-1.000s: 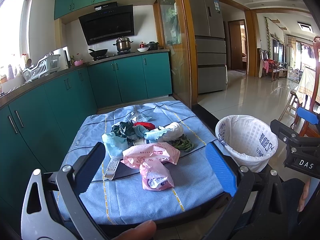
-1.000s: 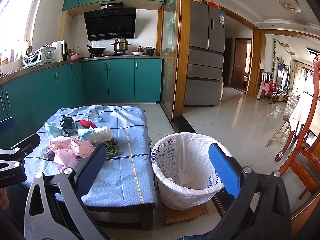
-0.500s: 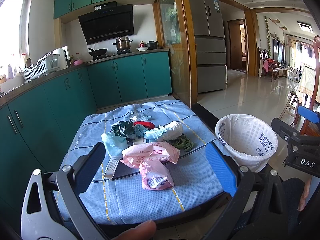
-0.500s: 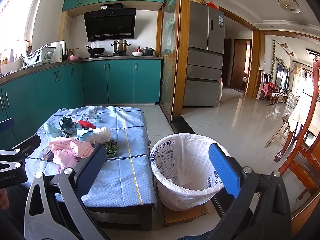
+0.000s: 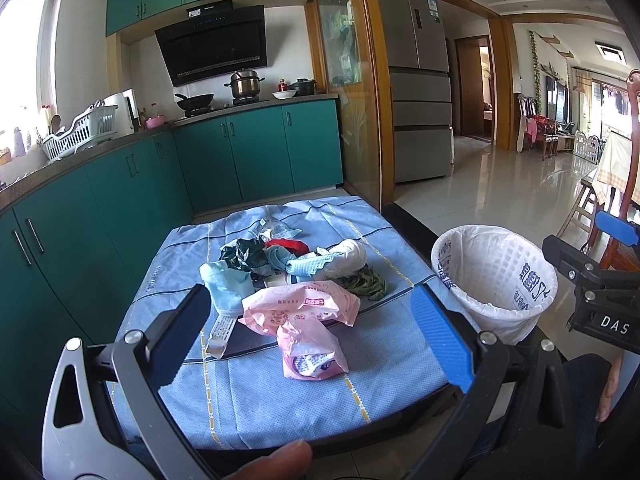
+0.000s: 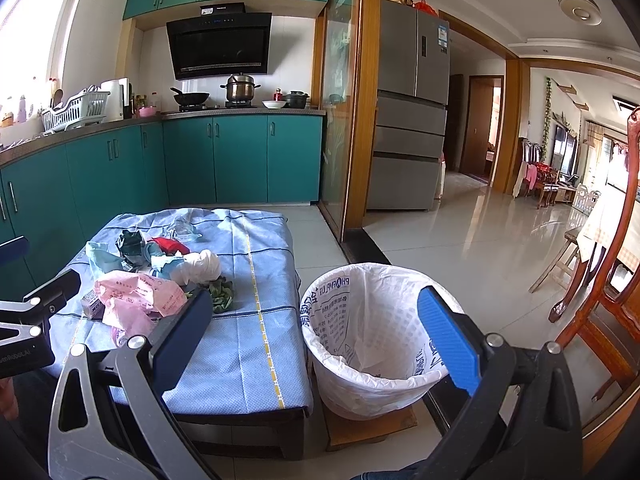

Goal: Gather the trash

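Though crumpled, glossy pink wrappers (image 5: 301,307)

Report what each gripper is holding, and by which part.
Nothing. The left gripper and right gripper are both open and empty; the trash pile lies untouched on the table.

"DAS" stands in white letters on the black body of the right gripper (image 5: 612,322), at the right edge of the left wrist view. The white bin liner (image 6: 332,312) carries blue print, partly readable as "PHARMPLUS", inverted. The pink bags (image 5: 300,304) bear small printed labels, too small to read.
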`<move>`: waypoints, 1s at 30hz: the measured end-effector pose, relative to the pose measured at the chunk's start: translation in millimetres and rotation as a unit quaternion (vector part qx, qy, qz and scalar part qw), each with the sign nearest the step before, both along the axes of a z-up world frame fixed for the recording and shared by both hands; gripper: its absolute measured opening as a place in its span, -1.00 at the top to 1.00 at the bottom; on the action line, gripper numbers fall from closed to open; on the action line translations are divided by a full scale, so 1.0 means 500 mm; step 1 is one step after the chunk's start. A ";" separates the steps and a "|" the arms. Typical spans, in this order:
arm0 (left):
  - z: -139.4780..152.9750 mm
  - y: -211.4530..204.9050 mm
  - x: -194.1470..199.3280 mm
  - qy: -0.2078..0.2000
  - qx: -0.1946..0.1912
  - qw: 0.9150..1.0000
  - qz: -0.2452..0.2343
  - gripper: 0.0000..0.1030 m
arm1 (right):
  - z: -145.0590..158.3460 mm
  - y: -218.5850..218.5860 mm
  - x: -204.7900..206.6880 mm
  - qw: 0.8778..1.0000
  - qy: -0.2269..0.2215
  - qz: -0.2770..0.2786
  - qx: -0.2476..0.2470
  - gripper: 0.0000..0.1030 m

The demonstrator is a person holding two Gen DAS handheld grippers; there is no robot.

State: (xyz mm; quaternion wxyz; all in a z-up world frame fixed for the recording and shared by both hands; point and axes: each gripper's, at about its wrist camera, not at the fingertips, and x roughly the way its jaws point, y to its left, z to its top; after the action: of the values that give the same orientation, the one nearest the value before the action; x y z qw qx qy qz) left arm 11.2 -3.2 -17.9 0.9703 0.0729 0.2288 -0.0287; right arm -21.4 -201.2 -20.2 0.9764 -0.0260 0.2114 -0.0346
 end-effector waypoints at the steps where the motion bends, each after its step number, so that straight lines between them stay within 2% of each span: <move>1: -0.001 0.000 0.001 0.001 0.000 1.000 0.000 -0.94 | -0.001 -0.001 0.001 1.000 0.001 0.000 0.001 -0.94; 30: -0.019 -0.016 0.028 0.021 0.012 1.000 -0.003 -0.94 | -0.021 -0.016 0.020 1.000 0.009 -0.001 0.005 -0.94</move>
State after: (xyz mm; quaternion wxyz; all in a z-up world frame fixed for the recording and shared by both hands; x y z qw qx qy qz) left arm 25.2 -11.2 -27.6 0.9641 0.0848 0.2497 -0.0302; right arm -11.3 -209.3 -30.7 0.9745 -0.0213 0.2207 -0.0344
